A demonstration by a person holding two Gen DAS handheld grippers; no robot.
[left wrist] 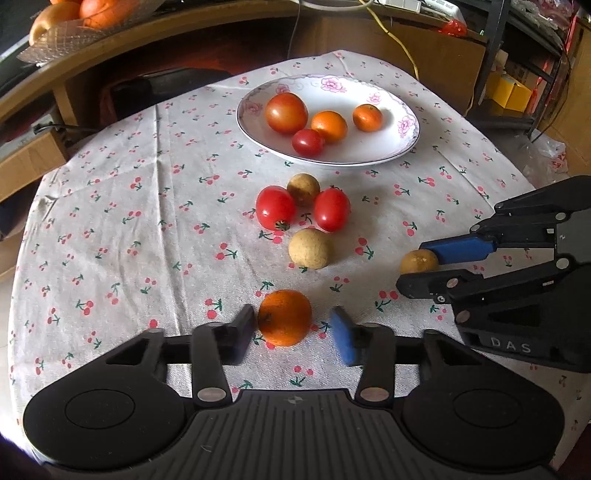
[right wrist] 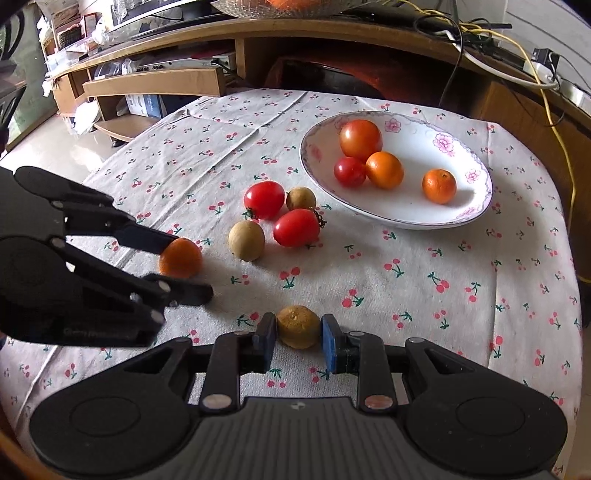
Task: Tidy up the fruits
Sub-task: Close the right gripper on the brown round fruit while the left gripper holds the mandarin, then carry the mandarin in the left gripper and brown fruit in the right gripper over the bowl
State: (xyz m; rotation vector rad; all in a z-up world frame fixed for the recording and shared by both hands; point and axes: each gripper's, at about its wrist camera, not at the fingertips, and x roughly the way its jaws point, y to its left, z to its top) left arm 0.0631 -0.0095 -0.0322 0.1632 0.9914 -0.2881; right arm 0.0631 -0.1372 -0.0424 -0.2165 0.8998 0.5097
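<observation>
Cherry-print tablecloth [left wrist: 147,229], a coarse off-white woven fabric with creases, covers the table; wooden shelving [right wrist: 155,83] and cables stand behind it.

Left gripper [left wrist: 293,334]: the jaws are spread, straddling a small orange [left wrist: 284,317] that rests on the cloth. The black left pad sits just beside the fruit's side; the blue foam pad [left wrist: 343,341] on the other side stands apart from it with a visible gap. The orange has a dimpled, glossy skin and a slightly flattened round shape.

Right gripper [right wrist: 299,341]: the jaws bracket a brownish-yellow round fruit [right wrist: 298,326] with a rough, matte, mottled skin. Both pads appear to touch its sides, and the fruit rests on the cloth. Whether the pads press it firmly cannot be told.

Loose group at mid-table: two smooth, glossy red tomatoes [left wrist: 275,207] [left wrist: 331,209], one round and one oval, and two tan, speckled, matte round fruits [left wrist: 303,189] [left wrist: 308,248], all close together, some touching.

White ceramic plate [left wrist: 369,151], oval and shallow, with pink flower decoration on the rim, lies beyond the group. It holds one large orange-red tomato [left wrist: 286,112], one small red tomato [left wrist: 308,142] and two small oranges [left wrist: 329,125] [left wrist: 367,117]. The large tomato, small tomato and nearer orange are clustered; the second orange sits apart.

A wire-mesh basket [left wrist: 74,31] with orange fruit stands on the shelf at upper left of the left wrist view.
</observation>
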